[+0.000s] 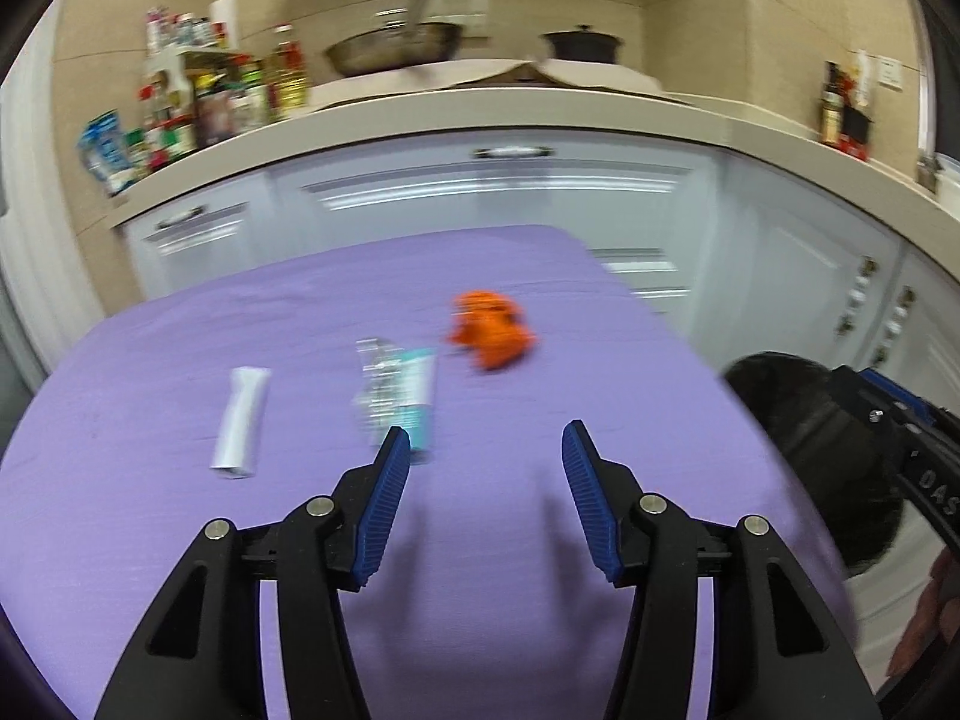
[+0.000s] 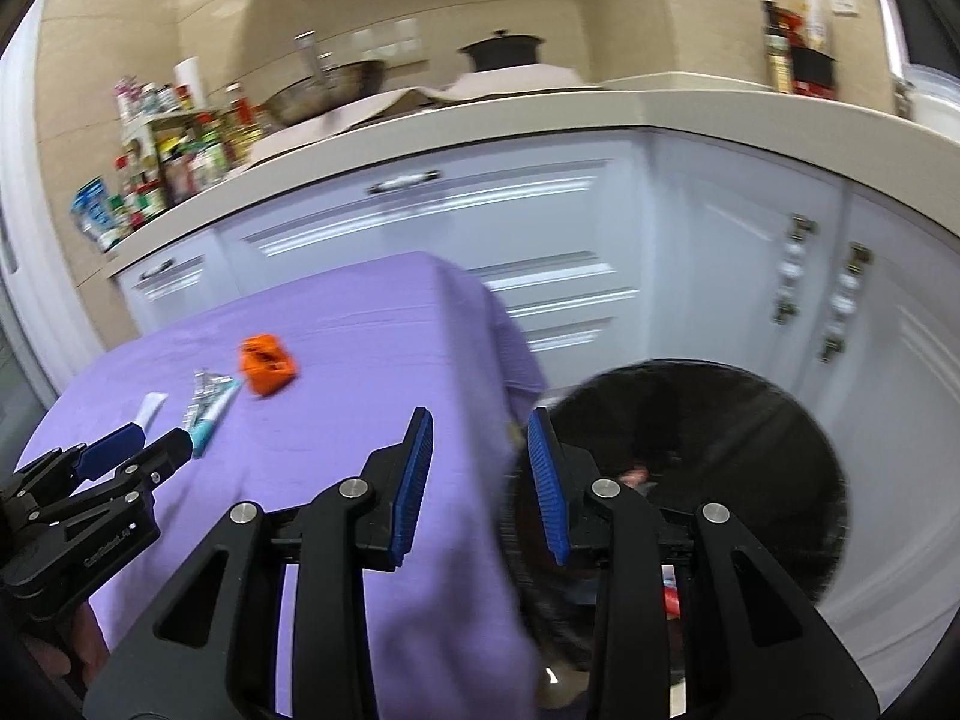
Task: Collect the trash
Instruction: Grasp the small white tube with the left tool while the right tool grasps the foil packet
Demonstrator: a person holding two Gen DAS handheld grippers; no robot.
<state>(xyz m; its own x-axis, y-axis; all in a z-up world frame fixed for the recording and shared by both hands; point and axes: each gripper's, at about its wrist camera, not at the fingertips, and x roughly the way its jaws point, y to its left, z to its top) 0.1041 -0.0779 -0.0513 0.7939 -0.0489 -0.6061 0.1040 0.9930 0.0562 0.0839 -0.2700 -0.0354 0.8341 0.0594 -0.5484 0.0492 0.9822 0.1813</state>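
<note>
Three pieces of trash lie on the purple-clothed table (image 1: 420,540): a crumpled orange wrapper (image 1: 493,330), a clear and teal blister pack (image 1: 399,399) and a white tube (image 1: 241,423). My left gripper (image 1: 486,450) is open and empty, hovering just short of the blister pack. My right gripper (image 2: 480,438) is open and empty over the table's right edge, above a black trash bin (image 2: 720,456) with some trash inside. The orange wrapper (image 2: 268,363), the blister pack (image 2: 210,399) and the tube (image 2: 150,408) also show in the right wrist view, with the left gripper (image 2: 150,444) near them.
White kitchen cabinets (image 1: 510,192) stand behind the table under a beige counter (image 1: 480,114) with bottles, a wok and a black pot. The bin (image 1: 810,450) sits on the floor right of the table. The right gripper's body (image 1: 924,450) shows at the right edge.
</note>
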